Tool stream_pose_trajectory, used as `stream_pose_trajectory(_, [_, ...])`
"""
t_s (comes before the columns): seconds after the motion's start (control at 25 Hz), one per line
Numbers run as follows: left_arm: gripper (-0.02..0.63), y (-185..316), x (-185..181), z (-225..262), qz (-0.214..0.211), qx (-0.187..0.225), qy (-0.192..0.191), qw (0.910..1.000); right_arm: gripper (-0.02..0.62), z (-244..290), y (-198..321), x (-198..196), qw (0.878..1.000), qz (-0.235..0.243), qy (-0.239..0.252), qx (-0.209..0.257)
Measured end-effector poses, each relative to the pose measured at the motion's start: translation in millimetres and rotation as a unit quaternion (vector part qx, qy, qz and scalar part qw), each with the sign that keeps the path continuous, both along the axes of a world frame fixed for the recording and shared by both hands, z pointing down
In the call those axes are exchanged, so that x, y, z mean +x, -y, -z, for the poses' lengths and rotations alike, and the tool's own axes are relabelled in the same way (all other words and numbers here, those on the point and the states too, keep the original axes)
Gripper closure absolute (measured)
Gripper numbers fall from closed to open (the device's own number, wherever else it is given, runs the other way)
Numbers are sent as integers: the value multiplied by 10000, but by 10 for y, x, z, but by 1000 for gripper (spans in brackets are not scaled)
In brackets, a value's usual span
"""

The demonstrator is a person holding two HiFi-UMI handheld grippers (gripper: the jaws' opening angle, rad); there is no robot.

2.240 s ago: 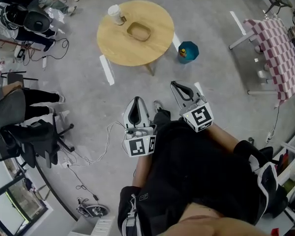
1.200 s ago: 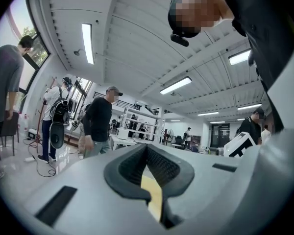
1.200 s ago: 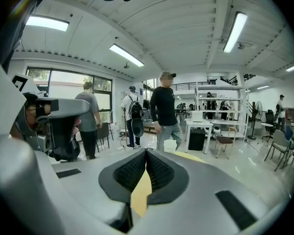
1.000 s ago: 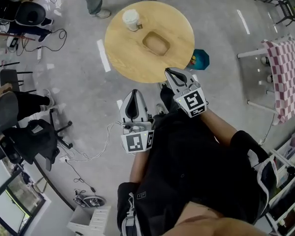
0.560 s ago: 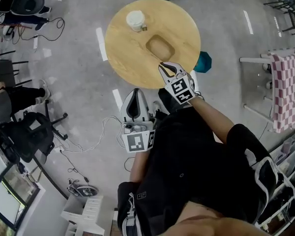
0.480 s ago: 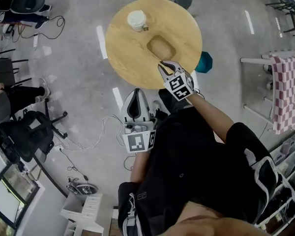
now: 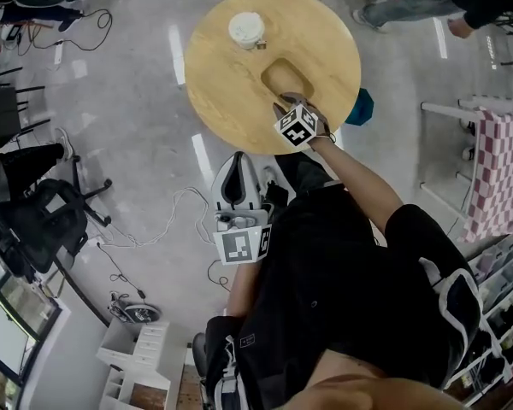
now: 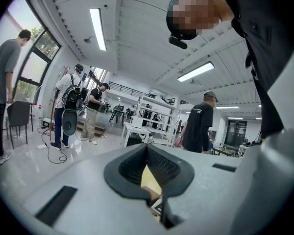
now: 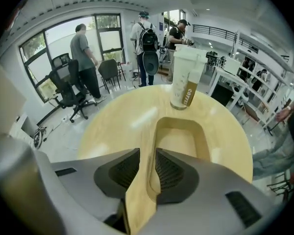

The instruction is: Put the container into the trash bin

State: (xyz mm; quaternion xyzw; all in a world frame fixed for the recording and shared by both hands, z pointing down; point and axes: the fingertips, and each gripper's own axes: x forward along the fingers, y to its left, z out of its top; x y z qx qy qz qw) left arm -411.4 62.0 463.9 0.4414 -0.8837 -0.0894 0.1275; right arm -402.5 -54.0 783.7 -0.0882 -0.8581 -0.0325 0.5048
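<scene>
Jaws opening on the right gripper (image 7: 282,106), which has swooped down onto the round table (image 7: 222,84) and now straddles the near rim of the tan container (image 7: 284,77), not pinching yet; left gripper (image 7: 237,171) hangs back, closed; teal trash bin (image 7: 362,107) waits beside the table, so grabbing looks next
</scene>
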Motion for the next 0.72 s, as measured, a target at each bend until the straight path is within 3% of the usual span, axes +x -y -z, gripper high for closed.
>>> stream_pose_trajectory(0.24, [597, -67, -87, -37, 148, -49, -53, 9999, 497, -291, 49, -19, 9990, 35, -409, 157])
stream_pose_trajectory(0.72, [597, -367, 161, 70, -6, 69, 80, 9999, 554, -196, -90, 239, 9987, -19, -422, 295])
